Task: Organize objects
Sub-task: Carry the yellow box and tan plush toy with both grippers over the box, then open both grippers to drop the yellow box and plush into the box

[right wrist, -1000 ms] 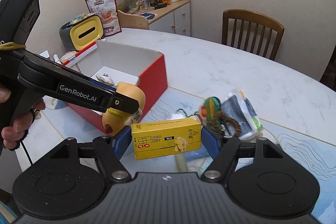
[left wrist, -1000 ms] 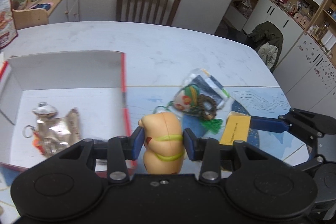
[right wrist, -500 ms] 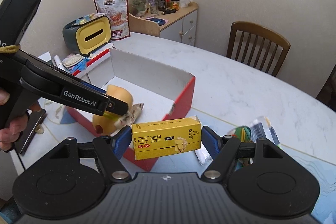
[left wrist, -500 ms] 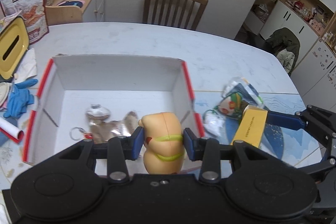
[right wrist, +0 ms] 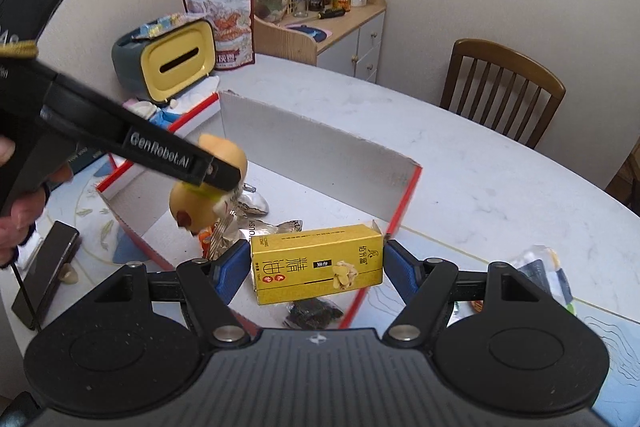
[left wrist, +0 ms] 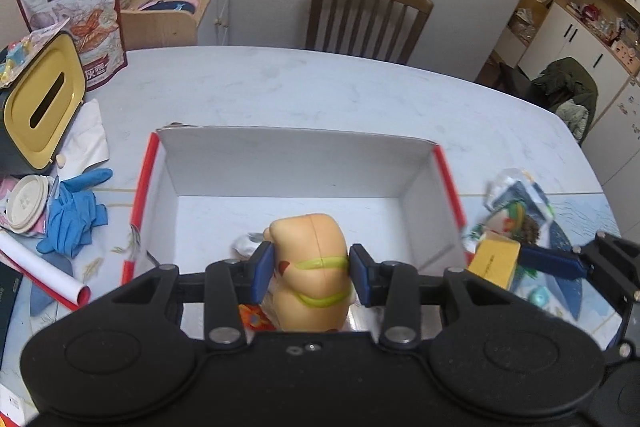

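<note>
My left gripper (left wrist: 311, 269) is shut on a tan toy figure with green bands (left wrist: 310, 259) and holds it above the near part of the open red-and-white box (left wrist: 296, 163). The toy also shows in the right wrist view (right wrist: 208, 195), over the box (right wrist: 320, 155). My right gripper (right wrist: 316, 269) is shut on a yellow carton (right wrist: 316, 263), held above the box's right wall. The carton shows at the right of the left wrist view (left wrist: 494, 259). Foil packets (right wrist: 256, 223) lie in the box.
A pile of small packets (left wrist: 516, 211) lies on the table right of the box. Left of the box are blue gloves (left wrist: 72, 215), a yellow-lidded tissue holder (left wrist: 40, 103), a white lid and a rolled paper. A phone (right wrist: 44, 275) lies near the table edge. A wooden chair (left wrist: 368, 15) stands behind.
Both grippers have moved left with their loads. The toy is now over the box's middle, and the carton has come from beside the box to above its right wall.
</note>
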The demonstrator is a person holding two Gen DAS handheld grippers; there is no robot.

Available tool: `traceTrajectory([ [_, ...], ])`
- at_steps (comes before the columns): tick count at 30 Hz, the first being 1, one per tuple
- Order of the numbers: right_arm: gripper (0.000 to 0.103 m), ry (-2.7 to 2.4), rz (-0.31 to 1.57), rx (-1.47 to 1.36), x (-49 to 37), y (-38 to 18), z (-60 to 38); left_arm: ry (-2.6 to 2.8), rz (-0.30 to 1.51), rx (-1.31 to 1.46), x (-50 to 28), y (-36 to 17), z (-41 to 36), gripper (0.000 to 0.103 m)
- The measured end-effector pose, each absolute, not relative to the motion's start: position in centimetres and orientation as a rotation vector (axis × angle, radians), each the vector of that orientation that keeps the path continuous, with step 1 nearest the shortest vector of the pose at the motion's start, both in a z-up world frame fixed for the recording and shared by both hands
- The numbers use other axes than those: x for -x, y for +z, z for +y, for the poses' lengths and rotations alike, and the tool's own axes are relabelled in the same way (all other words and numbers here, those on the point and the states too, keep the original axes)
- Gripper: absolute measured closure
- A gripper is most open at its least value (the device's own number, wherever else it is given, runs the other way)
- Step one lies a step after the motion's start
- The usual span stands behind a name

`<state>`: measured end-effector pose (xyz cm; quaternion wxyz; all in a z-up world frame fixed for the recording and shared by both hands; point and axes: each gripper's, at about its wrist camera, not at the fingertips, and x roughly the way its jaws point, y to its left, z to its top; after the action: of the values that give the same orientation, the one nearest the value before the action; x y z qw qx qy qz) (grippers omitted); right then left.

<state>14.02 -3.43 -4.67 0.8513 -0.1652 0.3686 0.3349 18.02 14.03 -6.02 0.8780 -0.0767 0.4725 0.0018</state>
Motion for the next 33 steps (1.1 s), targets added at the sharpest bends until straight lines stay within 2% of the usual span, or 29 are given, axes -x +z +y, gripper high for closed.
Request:
traceTrajectory([
  [21, 0.03, 0.655, 0.879, 0.439, -17.5, -11.3, 3.4, 0.038, 1.082, 0.105, -23.9, -12.0, 17.2, 0.063],
  [33, 0.03, 0.669, 0.92, 0.505, -17.6, -14.1, 4.8, 0.007, 1.086, 0.019, -24.9, -12.7, 16.0, 0.061],
])
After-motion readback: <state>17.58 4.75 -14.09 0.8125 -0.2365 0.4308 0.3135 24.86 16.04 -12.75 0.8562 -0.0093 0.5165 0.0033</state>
